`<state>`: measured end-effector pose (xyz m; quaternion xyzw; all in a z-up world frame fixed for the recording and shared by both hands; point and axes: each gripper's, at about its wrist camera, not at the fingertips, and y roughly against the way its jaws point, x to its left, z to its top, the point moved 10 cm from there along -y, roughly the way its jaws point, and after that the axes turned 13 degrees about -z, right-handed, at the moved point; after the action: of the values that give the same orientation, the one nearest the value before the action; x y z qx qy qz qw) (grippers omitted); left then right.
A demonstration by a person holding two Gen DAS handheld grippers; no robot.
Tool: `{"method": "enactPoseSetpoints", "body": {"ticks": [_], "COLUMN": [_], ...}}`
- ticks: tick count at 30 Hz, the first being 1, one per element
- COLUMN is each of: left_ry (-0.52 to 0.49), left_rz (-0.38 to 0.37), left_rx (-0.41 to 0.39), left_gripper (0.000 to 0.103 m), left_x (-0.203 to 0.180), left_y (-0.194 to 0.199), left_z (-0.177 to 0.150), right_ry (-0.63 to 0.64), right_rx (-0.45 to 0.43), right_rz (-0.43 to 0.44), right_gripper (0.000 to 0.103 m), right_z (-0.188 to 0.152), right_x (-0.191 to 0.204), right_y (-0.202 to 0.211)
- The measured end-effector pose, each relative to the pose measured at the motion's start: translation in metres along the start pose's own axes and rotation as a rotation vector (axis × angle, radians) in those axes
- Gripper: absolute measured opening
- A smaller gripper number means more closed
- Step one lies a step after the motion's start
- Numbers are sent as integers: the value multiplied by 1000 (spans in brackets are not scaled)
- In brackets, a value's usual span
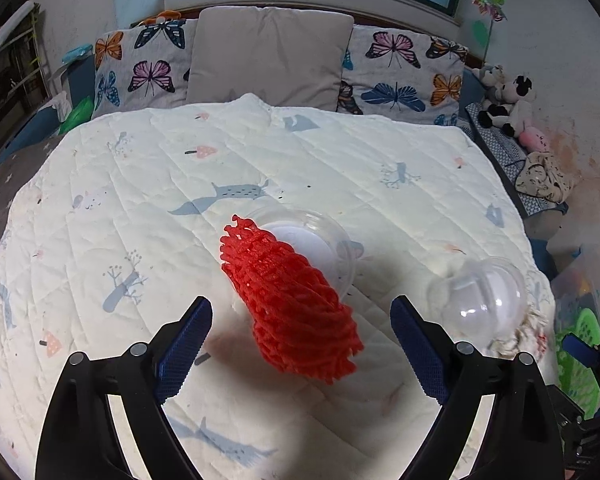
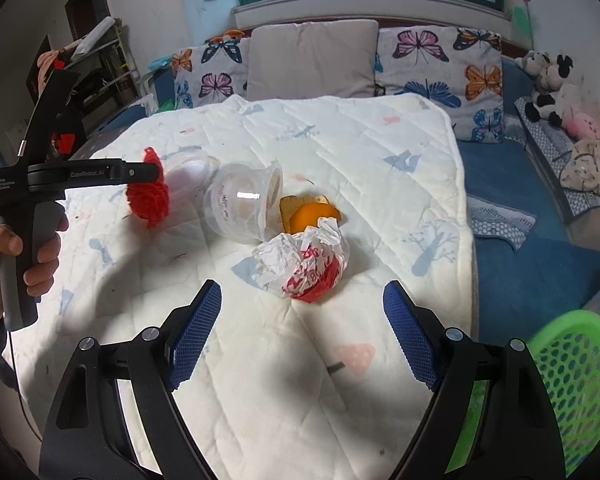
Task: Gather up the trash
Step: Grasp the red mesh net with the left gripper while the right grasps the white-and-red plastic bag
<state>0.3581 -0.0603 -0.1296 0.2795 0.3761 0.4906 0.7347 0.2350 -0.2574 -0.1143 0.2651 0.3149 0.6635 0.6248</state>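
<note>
Surface: I see a bed under a white quilt (image 2: 340, 152) printed with animals.
Left tool (image 1: 302, 346): I have its jaws spread wide and empty; the red foam net (image 1: 290, 304) lies on the quilt between and just ahead of them.
Right tool (image 2: 302, 320): I have it wide open, holding nothing, with the crumpled wrapper (image 2: 304, 264) just ahead of the tips.
Other trash: two clear plastic cups, one (image 1: 320, 244) touching the net, the other (image 2: 242, 204) on its side beside the orange peel (image 2: 310, 212).
Basket (image 2: 572, 360): green, at the bed's right edge.
Hand (image 2: 16, 264): grips the left tool's handle.
</note>
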Motion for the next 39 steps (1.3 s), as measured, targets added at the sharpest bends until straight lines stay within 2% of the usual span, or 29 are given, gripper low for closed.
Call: {"method": "enactPoseSetpoints", "body": {"ticks": [12, 16, 18, 21, 29, 39], "left_ry": [0, 12, 12, 4, 10, 10], "left_rz": [-11, -32, -31, -28, -47, -90], "left_rx": [23, 35, 36, 35, 28, 1], "left_gripper": [87, 75, 72, 66, 50, 40], "left_x": [6, 7, 8, 9, 10, 7], "left_y": [-23, -28, -28, -28, -22, -4], "left_z": [1, -1, -3, -4, -5, -8], "right_ry": [-9, -12, -9, -15, -21, -31], "right_rx": [32, 34, 38, 44, 21, -2], "right_rz": [8, 8, 5, 16, 12, 4], "right_gripper": [83, 81, 67, 62, 57, 56], "right_z": [5, 7, 6, 5, 0, -13], "right_x": [4, 5, 6, 7, 5, -4], "right_y": [-34, -40, -43, -44, -33, -5]}}
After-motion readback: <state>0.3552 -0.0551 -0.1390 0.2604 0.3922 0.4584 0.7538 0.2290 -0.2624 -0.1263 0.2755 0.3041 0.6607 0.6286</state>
